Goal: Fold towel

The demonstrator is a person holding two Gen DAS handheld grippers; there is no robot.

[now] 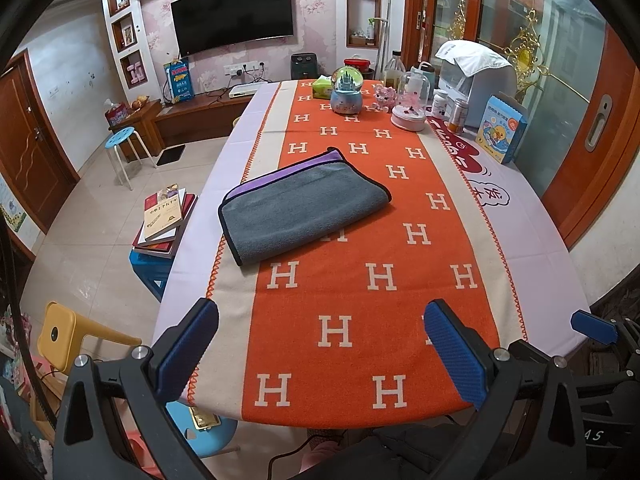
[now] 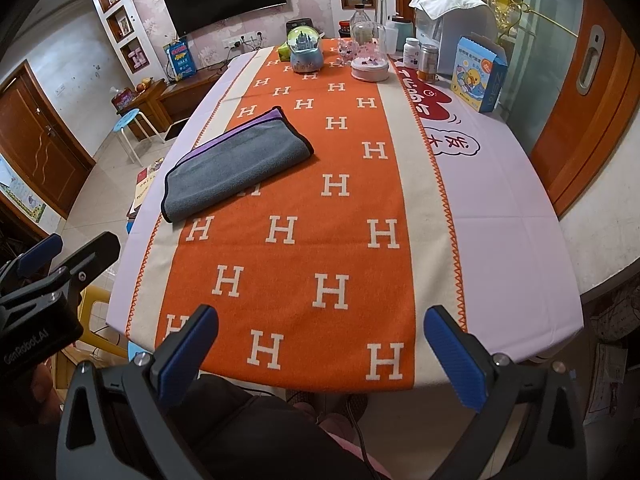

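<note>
Towel: grey towel [image 1: 306, 208] with black edging, lying folded on the table; a purple layer shows along its far long edge. Sits toward the left side of the table, straddling the orange runner [image 1: 360, 280] and the runner's beige border. Long axis runs diagonally, near-left to far-right. In the right wrist view the same towel [image 2: 240, 164] lies well ahead and to the left.

Left gripper: left gripper [image 1: 322, 354] hovers over the near table edge, blue-padded fingers spread wide, nothing between them. Well short of the towel, no contact. It also shows at the left edge of the right wrist view [image 2: 64, 264].

Right gripper: right gripper [image 2: 322, 356] also over the near edge, fingers wide apart, holding nothing. Well apart from the towel. One blue pad of it shows at the right edge of the left wrist view.

Table: covered by a lilac cloth [image 2: 500, 220] under the H-patterned runner.

Far end clutter: snow globe [image 1: 347, 92], glass dome on pink base [image 1: 409, 100], green tissue box [image 1: 322, 86], pill bottles, blue carton with a duck print [image 1: 500, 130], white appliance with a cloth draped on it [image 1: 476, 76].

Room, left side: wall television [image 1: 234, 16], blue-topped stool [image 1: 120, 138], stack of books [image 1: 166, 216] on a blue stool beside the table, yellow chair [image 1: 68, 332] near the corner.
</note>
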